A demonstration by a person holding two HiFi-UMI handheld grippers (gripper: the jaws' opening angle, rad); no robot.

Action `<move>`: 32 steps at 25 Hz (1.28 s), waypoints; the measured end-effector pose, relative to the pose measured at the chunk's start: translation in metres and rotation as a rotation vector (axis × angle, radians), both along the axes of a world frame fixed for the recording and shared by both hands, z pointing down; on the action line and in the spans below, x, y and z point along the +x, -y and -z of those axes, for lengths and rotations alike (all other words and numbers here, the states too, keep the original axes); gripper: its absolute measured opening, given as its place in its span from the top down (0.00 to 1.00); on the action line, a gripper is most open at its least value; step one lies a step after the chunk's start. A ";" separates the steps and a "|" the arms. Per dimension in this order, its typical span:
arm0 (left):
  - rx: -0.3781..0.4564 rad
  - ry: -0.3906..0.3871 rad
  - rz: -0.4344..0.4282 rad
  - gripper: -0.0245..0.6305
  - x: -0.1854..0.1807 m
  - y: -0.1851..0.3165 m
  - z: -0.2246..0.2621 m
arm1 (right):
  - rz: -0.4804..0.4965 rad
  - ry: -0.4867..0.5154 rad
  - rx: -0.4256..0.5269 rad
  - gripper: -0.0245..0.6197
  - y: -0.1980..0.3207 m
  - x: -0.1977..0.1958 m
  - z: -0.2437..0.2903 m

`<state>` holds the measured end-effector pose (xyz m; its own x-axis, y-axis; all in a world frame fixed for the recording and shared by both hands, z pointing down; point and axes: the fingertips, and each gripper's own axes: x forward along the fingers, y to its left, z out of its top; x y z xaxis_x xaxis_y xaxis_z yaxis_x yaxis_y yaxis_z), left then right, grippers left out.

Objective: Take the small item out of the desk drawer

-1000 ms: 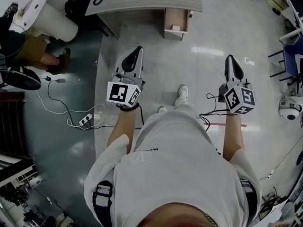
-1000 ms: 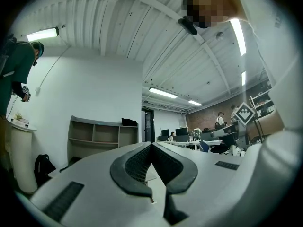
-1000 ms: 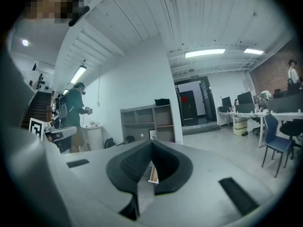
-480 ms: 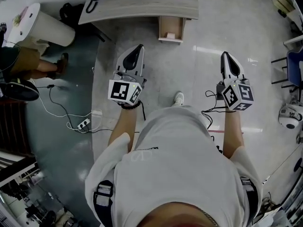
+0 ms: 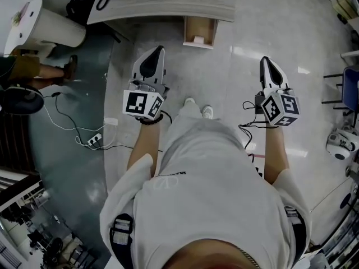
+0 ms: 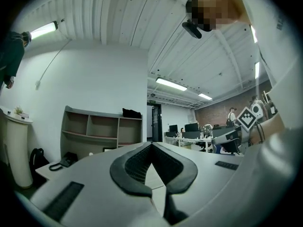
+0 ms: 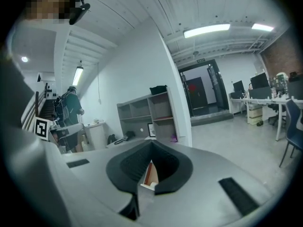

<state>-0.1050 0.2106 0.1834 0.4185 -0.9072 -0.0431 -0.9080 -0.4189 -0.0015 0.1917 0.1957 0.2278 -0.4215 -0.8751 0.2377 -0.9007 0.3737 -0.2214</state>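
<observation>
The grey desk (image 5: pixel 168 7) runs along the top of the head view. Its wooden drawer (image 5: pixel 199 27) stands pulled out, and a small pale item (image 5: pixel 197 38) lies at the drawer's front end. My left gripper (image 5: pixel 160 49) is held out over the floor, shut and empty, just left of the drawer and short of it. My right gripper (image 5: pixel 263 60) is also shut and empty, farther right of the drawer. In the right gripper view a strip of the drawer (image 7: pixel 150 174) shows below the closed tips of the right gripper (image 7: pixel 151 143). The left gripper (image 6: pixel 151 144) points level at the room.
A white cylindrical stand (image 5: pixel 47 21) and a seated person's leg (image 5: pixel 42 69) are at the upper left. A power strip with cables (image 5: pixel 95 140) lies on the floor at the left. A black phone (image 5: pixel 104 1) sits on the desk. An open shelf unit (image 6: pixel 102 129) stands behind.
Both grippers have moved forward toward the desk as the person stepped closer; the feet have shifted. Both pairs of jaws have stayed shut.
</observation>
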 end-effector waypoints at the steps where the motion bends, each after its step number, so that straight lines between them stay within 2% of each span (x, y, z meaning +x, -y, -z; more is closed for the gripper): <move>1: -0.009 -0.003 -0.001 0.96 0.001 0.003 -0.004 | 0.010 0.005 -0.010 0.96 0.004 -0.004 -0.005; 7: -0.054 -0.013 -0.021 0.96 0.005 0.033 -0.026 | 0.067 0.004 -0.069 0.96 0.031 -0.031 -0.032; 15: -0.092 -0.013 -0.083 0.96 0.008 0.105 -0.060 | 0.113 -0.039 -0.124 0.96 0.090 -0.072 -0.069; 24: -0.168 -0.037 -0.148 0.96 0.000 0.194 -0.137 | 0.186 -0.085 -0.124 0.96 0.163 -0.129 -0.113; 28: -0.236 -0.037 -0.171 0.96 0.004 0.217 -0.181 | 0.234 -0.110 -0.147 0.96 0.186 -0.152 -0.146; 32: -0.304 -0.042 -0.187 0.96 0.010 0.242 -0.219 | 0.229 -0.113 -0.187 0.96 0.214 -0.163 -0.173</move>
